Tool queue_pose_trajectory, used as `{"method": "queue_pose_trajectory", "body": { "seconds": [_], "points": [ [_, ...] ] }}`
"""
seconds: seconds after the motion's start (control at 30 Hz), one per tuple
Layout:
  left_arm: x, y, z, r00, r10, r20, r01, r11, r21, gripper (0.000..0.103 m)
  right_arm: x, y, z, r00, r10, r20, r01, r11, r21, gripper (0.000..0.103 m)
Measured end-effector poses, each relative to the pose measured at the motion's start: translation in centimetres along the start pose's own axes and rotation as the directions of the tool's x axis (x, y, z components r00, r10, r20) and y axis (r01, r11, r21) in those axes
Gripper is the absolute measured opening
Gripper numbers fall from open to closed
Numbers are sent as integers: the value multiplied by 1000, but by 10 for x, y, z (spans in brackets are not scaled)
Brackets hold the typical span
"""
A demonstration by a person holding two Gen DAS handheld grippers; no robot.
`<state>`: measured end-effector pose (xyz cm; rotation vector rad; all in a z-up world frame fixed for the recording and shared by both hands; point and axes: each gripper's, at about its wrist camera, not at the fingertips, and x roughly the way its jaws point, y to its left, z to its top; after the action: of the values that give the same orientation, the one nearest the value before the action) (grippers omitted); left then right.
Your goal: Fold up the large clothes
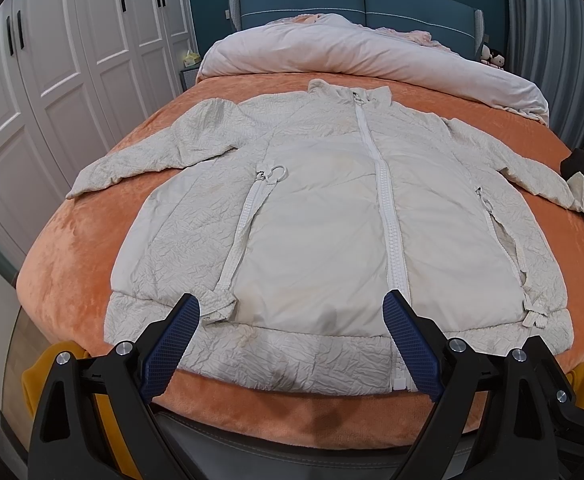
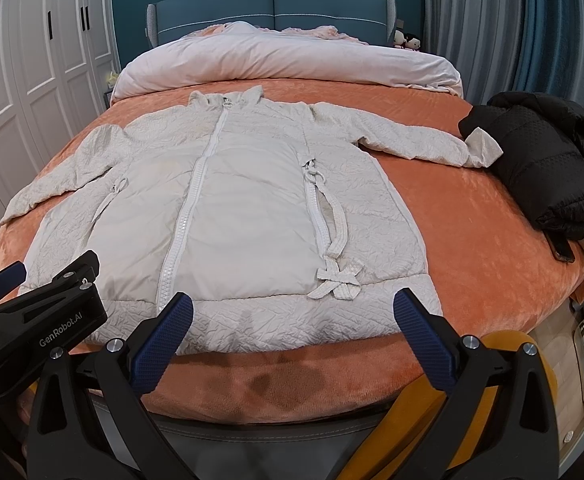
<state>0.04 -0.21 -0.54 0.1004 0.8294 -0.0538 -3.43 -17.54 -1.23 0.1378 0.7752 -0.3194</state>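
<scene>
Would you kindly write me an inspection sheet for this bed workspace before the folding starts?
Surface: orange bedspread, bare beside the coat; pale duvet rolled at the headboard end.
Job's things: white coat lies flat, front up, main zip closed, both sleeves spread outward, hem nearest the cameras.
Clutter: black jacket bunched at the bed's right edge, the white coat's right cuff touching it; plush toys by the headboard.
Grippers: left gripper open, over the hem, holding nothing; right gripper open, over the hem, holding nothing.
Cables: nothing seen.
Surroundings: white wardrobe on the left, blue headboard, curtains on the right.
</scene>
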Motion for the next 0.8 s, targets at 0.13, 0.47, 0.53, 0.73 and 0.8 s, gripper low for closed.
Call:
{"method": "queue_pose_trajectory", "body": {
  "seconds": [0.13, 0.47, 0.53, 0.73, 0.8],
  "points": [
    [0, 0, 0, 1000, 0, 0, 0, 1000, -1, 90, 0, 0, 0, 1000, 1, 0, -1, 1000, 0, 98],
    [0, 1, 0, 1000, 1, -1, -1, 1000, 0, 89, 0, 1, 1, 1000, 0, -2, 0, 1000, -5, 98],
    [0, 0, 0, 1000, 0, -2, 0, 1000, 0, 89, 1, 0, 1, 1000, -1, -4, 1, 1000, -6, 98],
    [-1, 2, -3, 1000, 0, -3, 0, 1000, -1, 89, 1, -2, -3, 1000, -3, -8, 3, 1000, -3, 98],
    [-1, 1, -4, 1000, 0, -3, 0, 1000, 0, 89, 1, -2, -3, 1000, -2, -8, 2, 1000, -3, 98]
  ]
}}
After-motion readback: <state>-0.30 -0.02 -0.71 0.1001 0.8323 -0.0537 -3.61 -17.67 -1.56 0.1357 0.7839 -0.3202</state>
